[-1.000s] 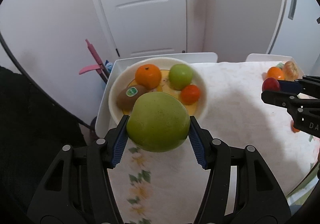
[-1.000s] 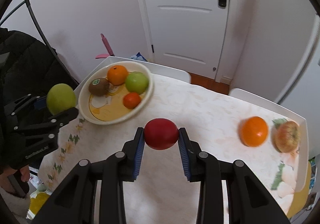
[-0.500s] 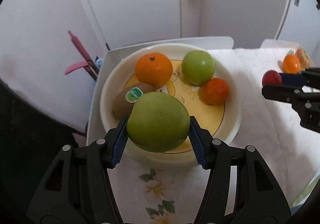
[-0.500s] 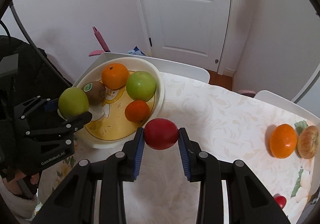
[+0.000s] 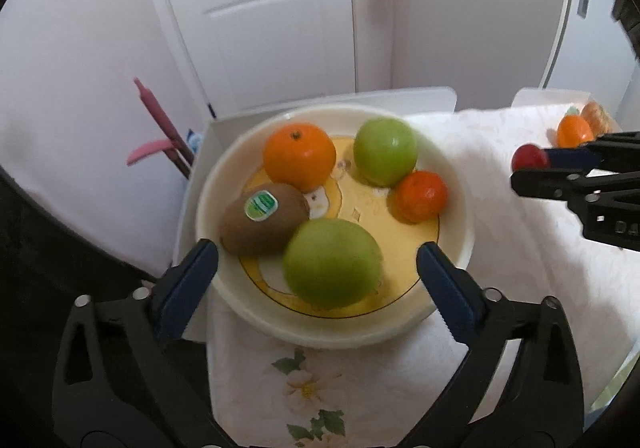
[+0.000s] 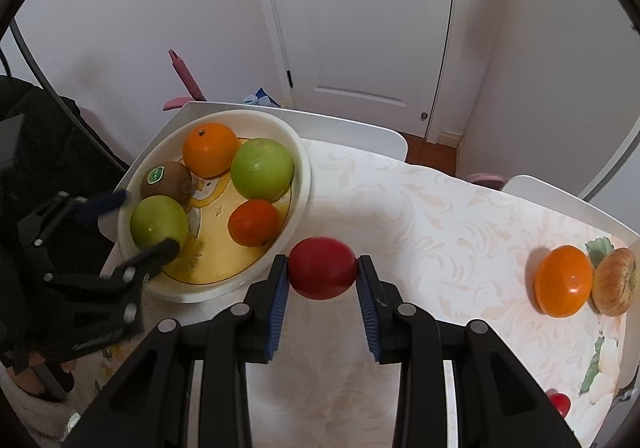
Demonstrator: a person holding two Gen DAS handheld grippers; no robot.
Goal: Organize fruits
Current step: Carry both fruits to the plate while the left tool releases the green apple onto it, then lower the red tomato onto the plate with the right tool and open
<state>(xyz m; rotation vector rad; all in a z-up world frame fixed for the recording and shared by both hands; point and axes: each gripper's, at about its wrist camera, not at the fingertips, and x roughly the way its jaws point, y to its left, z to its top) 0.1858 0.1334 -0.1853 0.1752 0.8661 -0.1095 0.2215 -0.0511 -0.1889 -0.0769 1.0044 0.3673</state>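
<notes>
The cream bowl (image 5: 460, 240) (image 6: 304, 176) holds an orange (image 5: 299, 154), a kiwi (image 5: 264, 218), a green apple (image 5: 385, 156), a small tangerine (image 5: 421, 195) and a large green apple (image 5: 332, 263) (image 6: 159, 219) at its near side. My left gripper (image 5: 318, 264) (image 6: 138, 222) is open, its jaws wide on either side of that large apple without touching it. My right gripper (image 6: 322, 280) (image 5: 532, 168) is shut on a red apple (image 6: 322, 267) (image 5: 530, 157) just right of the bowl's rim, above the table.
An orange (image 6: 564, 281) and a pale reddish apple (image 6: 614, 282) lie at the table's far right edge; a small red fruit (image 6: 560, 403) lies near the front right. White chair backs (image 6: 360, 132) stand behind the table, and a dark coat (image 6: 36, 136) hangs at left.
My left gripper moved over the bowl, opened and let the large green apple go into it. My right gripper moved closer to the bowl with the red apple.
</notes>
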